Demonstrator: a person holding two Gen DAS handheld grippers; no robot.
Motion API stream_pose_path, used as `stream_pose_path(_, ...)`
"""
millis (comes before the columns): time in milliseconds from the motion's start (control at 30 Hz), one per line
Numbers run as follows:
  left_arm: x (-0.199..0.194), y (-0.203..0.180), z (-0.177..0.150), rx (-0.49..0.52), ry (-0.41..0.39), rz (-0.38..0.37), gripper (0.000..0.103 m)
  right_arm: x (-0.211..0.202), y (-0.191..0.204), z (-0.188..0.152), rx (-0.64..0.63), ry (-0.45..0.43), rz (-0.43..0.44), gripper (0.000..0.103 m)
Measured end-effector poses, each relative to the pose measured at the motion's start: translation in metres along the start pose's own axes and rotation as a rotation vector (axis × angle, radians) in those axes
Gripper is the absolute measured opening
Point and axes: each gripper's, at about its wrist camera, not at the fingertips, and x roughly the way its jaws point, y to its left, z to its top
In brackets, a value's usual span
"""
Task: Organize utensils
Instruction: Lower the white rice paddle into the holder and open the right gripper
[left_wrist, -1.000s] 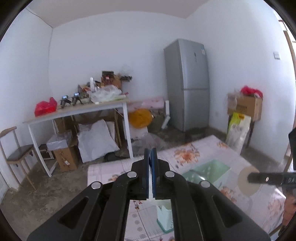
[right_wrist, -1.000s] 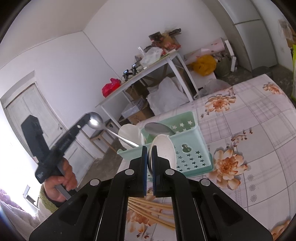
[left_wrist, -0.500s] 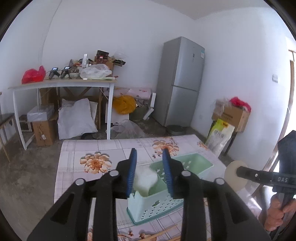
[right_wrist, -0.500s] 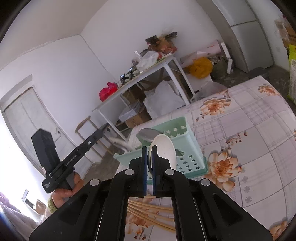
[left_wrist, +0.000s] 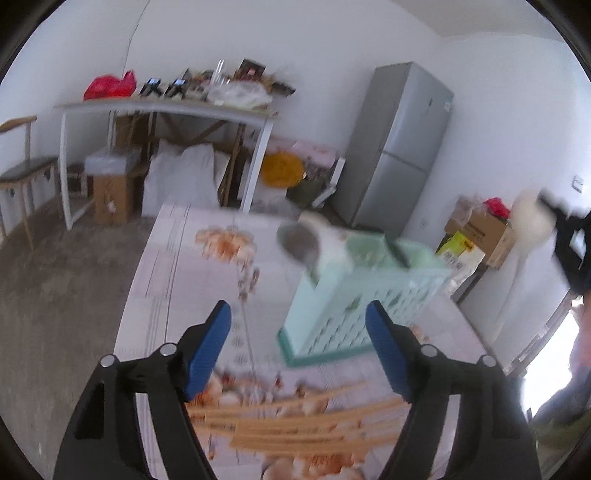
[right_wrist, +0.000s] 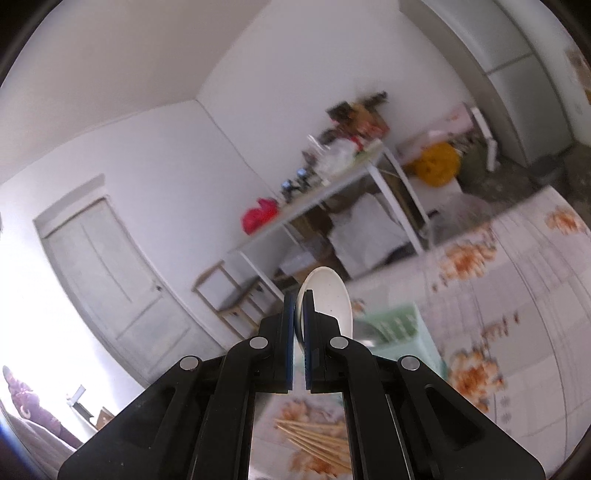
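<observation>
My left gripper (left_wrist: 298, 308) hangs over the floral table, its jaws opening wide with nothing between the blue pads. Several wooden chopsticks (left_wrist: 295, 417) lie on the cloth just below it. Behind stands the mint-green basket (left_wrist: 362, 295), with a metal spoon (left_wrist: 299, 245) and a white spoon (left_wrist: 328, 240) sticking out of its near end. My right gripper (right_wrist: 298, 299) is shut on a white spoon (right_wrist: 328, 295), held high above the basket (right_wrist: 406, 325) and the chopsticks (right_wrist: 317, 439). The right gripper (left_wrist: 565, 229) also shows blurred at the right edge of the left wrist view.
The floral tablecloth (left_wrist: 177, 266) runs back to the table's far edge. Beyond are a cluttered white side table (left_wrist: 166, 107), a grey fridge (left_wrist: 402, 147), a cardboard box (left_wrist: 476, 225), a wooden chair (left_wrist: 26, 173) and a door (right_wrist: 110, 280).
My left gripper let go of the metal spoon at the basket, opened wide and sank toward the chopsticks. My right gripper rose with the white spoon still in it.
</observation>
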Motion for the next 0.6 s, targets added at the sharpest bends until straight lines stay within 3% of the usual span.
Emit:
stream_pose_path(333, 0.005, 0.007, -0.041, -0.035, 0.085, 0.032, 0.081, 0.016, 0.029, 0.048, -0.090, -0.094, 0.182, 0.003)
stream_pose_path(467, 0.006, 0.003, -0.048, -0.011, 0.097, 0.037, 0.082, 0.054, 0.013, 0.055, -0.075, -0.065, 0.251, 0.003)
stream_pose_path(600, 0.004, -0.002, -0.055, 0.018, 0.103, 0.041, 0.083, 0.087, -0.010, 0.054, -0.055, -0.045, 0.266, 0.003)
